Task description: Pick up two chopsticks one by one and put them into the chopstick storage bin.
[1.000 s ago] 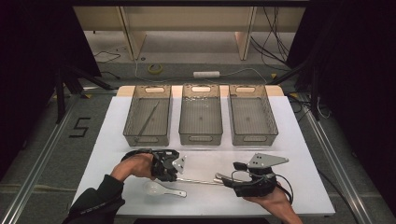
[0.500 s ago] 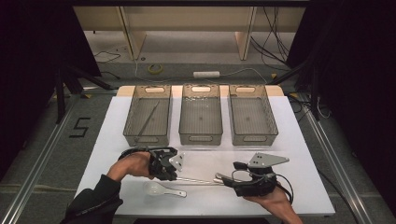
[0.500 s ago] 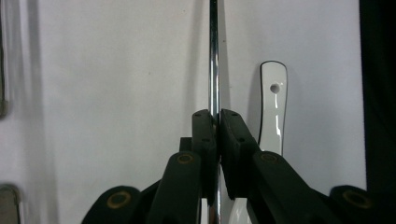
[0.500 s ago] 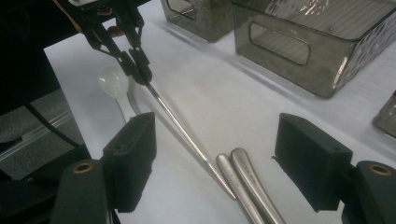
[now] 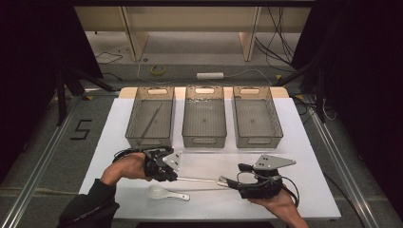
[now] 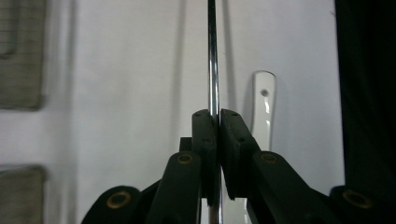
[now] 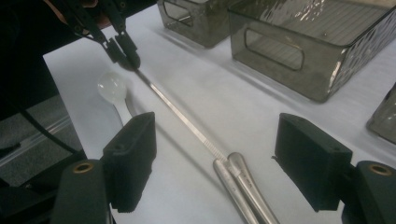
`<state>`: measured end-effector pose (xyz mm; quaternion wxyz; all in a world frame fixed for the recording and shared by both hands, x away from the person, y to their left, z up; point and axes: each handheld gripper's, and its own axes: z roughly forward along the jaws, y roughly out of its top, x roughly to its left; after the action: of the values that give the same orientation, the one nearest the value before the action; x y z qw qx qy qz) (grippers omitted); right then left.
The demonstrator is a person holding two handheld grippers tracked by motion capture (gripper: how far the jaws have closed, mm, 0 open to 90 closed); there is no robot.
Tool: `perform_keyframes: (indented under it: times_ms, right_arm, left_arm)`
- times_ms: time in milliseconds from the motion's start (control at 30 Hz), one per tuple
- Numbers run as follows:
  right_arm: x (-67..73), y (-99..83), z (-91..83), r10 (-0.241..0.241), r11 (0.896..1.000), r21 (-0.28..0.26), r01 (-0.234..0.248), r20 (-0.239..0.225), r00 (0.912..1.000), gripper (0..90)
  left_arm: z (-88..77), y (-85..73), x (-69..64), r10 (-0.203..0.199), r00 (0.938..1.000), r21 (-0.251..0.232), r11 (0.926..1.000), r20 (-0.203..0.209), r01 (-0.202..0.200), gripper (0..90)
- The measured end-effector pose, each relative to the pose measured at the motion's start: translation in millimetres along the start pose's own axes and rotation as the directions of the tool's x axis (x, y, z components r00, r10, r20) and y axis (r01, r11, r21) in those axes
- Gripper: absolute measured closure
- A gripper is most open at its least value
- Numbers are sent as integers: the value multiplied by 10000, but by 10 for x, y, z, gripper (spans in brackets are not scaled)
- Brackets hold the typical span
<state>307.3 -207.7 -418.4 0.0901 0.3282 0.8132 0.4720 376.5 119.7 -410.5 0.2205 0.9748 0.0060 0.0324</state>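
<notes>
Left gripper (image 5: 175,177) is clamped tight on one end of the long metal tongs (image 5: 199,180), which stretch across the white table (image 5: 304,142) in front of the three grey bins (image 5: 204,121), seemingly just off the surface, though that's hard to judge. Right gripper (image 7: 219,163) sits with jaws spread wide, released, either side of the tongs' far end. A white spoon (image 5: 164,193) lies just beside the tongs.

Three grey bins (image 5: 204,122) stand in a row on the white table (image 5: 304,156); a white spoon (image 5: 161,193) lies near its front edge.
</notes>
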Motion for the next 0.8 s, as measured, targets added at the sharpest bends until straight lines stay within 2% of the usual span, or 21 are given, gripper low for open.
perform_keyframes:
  times_ms: [33, 67, 100, 133, 233, 300, 333, 400, 433, 467, 500, 533, 600, 633, 667, 700, 733, 767, 800]
  right_arm:
    - [-2, 3, -8, 33, 10000, -83, -33, 16, 10000, 303]
    - [-3, 4, -13, 27, 9999, -142, -26, 21, 10000, 303]
    - [-5, 5, -19, 25, 9997, -231, -25, 20, 10000, 302]
    - [-5, 7, -27, 14, 9995, -320, -13, 15, 10000, 302]
    - [-5, 10, -39, 0, 9989, -461, 0, -2, 10000, 302]
    - [-7, 10, -40, 2, 9989, -466, -2, 4, 10000, 302]
    - [-8, 10, -40, 23, 9989, -460, -22, 11, 10000, 302]
    - [-9, 10, -39, 2, 9989, -460, -1, 5, 10000, 302]
    - [-9, 10, -38, 4, 9990, -454, -4, 6, 10000, 302]
    - [-9, 9, -36, 9, 9990, -448, -10, -15, 10000, 302]
    - [-7, 9, -35, 21, 9991, -428, -22, -19, 10000, 302]
    - [-6, 8, -34, 22, 9991, -417, -23, -24, 10000, 302]
    - [-7, 7, -34, 23, 9992, -407, -25, -31, 10000, 302]
    - [-8, 7, -34, 22, 9992, -400, -23, -24, 10000, 302]
    - [-7, 7, -34, 21, 9992, -403, -22, -22, 10000, 302]
    - [-4, 6, -35, 26, 9992, -411, -27, -27, 10000, 302]
    - [-3, 6, -35, 25, 9991, -412, -26, -21, 10000, 302]
    - [-6, 7, -33, 5, 9991, -415, -6, -20, 10000, 302]
    - [-8, 7, -29, 16, 9991, -417, -16, -10, 10000, 302]
  left_arm:
    - [-28, -11, 13, -79, 10000, -136, 9999, -55, 79, 845]
    - [-63, -27, 28, -169, 9992, -369, 9992, -350, 156, 844]
    - [-102, -51, 56, -497, 9975, -639, 9969, -507, 464, 845]
    - [-122, -65, 70, -582, 9960, -746, 9958, -676, 531, 844]
    - [-187, -106, 135, -1431, 9808, -1270, 9838, -1325, 1264, 844]
    - [-245, -126, 175, -1885, 9685, -1557, 9742, -1629, 1635, 844]
    - [-266, -130, 192, -2165, 9622, -1708, 9671, -1650, 1883, 845]
    - [-318, -132, 221, -2652, 9409, -2031, 9534, -2106, 2233, 845]
    - [-340, -136, 244, -3004, 9298, -2189, 9420, -2126, 2543, 845]
    - [-362, -140, 256, -3113, 9225, -2325, 9375, -2281, 2588, 845]
    - [-394, -145, 283, -3469, 9073, -2558, 9234, -2377, 2861, 845]
    - [-413, -152, 307, -3715, 8961, -2695, 9132, -2430, 3055, 845]
    - [-456, -186, 378, -4442, 8572, -3122, 8789, -2606, 3606, 844]
    - [-472, -214, 417, -4666, 8425, -3244, 8676, -2691, 3769, 845]
    - [-489, -254, 460, -5017, 8143, -3476, 8488, -2919, 3983, 845]
    - [-496, -282, 489, -5245, 8000, -3593, 8350, -2913, 4166, 845]
    - [-504, -321, 523, -5468, 7830, -3735, 8209, -2965, 4319, 844]
    - [-514, -372, 567, -5853, 7508, -3961, 7955, -3062, 4586, 844]
    - [-520, -407, 598, -5999, 7404, -4015, 7851, -3033, 4716, 844]
